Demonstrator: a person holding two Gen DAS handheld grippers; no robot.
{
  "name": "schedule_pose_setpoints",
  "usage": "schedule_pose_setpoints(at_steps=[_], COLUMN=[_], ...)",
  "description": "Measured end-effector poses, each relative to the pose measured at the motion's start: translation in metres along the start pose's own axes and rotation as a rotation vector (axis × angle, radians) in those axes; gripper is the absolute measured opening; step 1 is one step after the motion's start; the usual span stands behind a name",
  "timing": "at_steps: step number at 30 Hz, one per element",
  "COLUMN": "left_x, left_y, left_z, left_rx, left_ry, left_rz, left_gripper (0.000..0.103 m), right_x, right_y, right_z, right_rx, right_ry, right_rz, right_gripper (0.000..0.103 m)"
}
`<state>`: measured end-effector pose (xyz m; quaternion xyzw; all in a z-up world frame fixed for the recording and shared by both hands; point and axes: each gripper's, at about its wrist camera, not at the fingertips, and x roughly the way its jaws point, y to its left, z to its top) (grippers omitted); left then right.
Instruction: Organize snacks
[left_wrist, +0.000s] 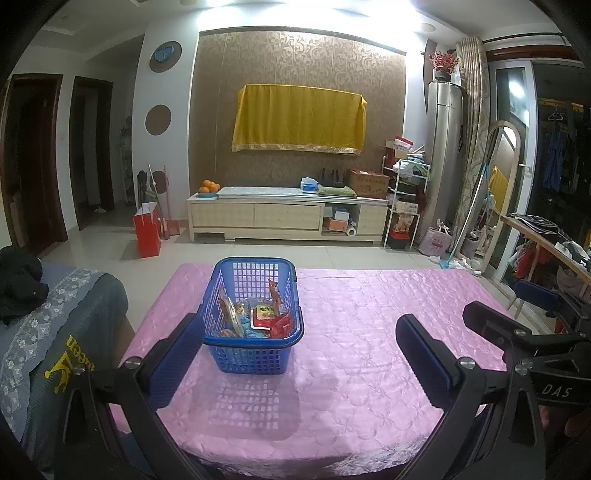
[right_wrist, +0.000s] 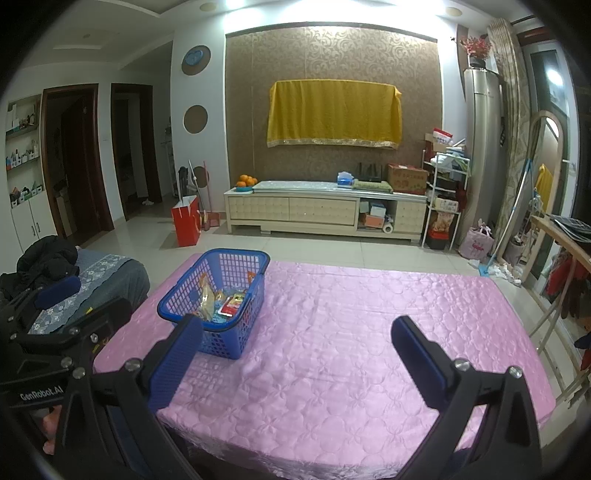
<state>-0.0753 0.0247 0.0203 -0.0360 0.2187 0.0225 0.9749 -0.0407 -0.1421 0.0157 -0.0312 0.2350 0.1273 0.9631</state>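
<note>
The snack packets (left_wrist: 258, 317) inside the blue basket (left_wrist: 255, 354) are hard to tell apart: through the mesh and over the rim only scraps of red, orange and yellow wrappers show, with something pale blue beneath, and no label can be read. In the right wrist view most of them are hidden behind the near wall of the basket (right_wrist: 218, 332), and its near corner is cut off by one blue fingertip. The near edge of the table (left_wrist: 369, 350) disappears under the tongs in both views.

The basket is a rectangular plastic one with a grid of square holes and a darker rim; it stands upright on the pink quilted cloth covering the table (right_wrist: 351, 332), towards the left side and back from the near edge. The packets lie loosely in its bottom, some leaning against the walls.

The left tongs (left_wrist: 295, 354) hang spread wide with nothing between the blue pads, the basket just ahead of the left finger. The right tongs (right_wrist: 295, 354) are likewise spread wide and hold nothing, over bare cloth to the right of the basket.
</note>
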Motion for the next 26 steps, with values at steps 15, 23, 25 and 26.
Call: schedule_pose_setpoints(at_steps=[15,23,25,26], left_x=[-0.0004,-0.0023,-0.0024,-0.0023], left_y=[-0.0007,-0.0005,-0.0005,-0.0004], left_z=[-0.0011,-0.0032,-0.0034,-0.0034], left_rx=[0.001,0.0,0.0,-0.001], left_ry=[0.001,0.002,0.004,0.003], left_rz=[0.001,0.001,0.001,0.001], left_gripper=[0.103,0.103,0.103,0.103], right_x=[-0.0005,-0.0017,-0.0021,-0.0025], right_y=[0.001,0.0012,0.0016,0.0015], right_z=[-0.0003,-0.0008,-0.0013,-0.0015], right_rx=[0.0,-0.001,-0.001,-0.001], right_ry=[0.003,0.001,0.003,0.001], right_rz=[-0.001,-0.003,-0.002,-0.002], right_gripper=[0.103,0.103,0.103,0.103])
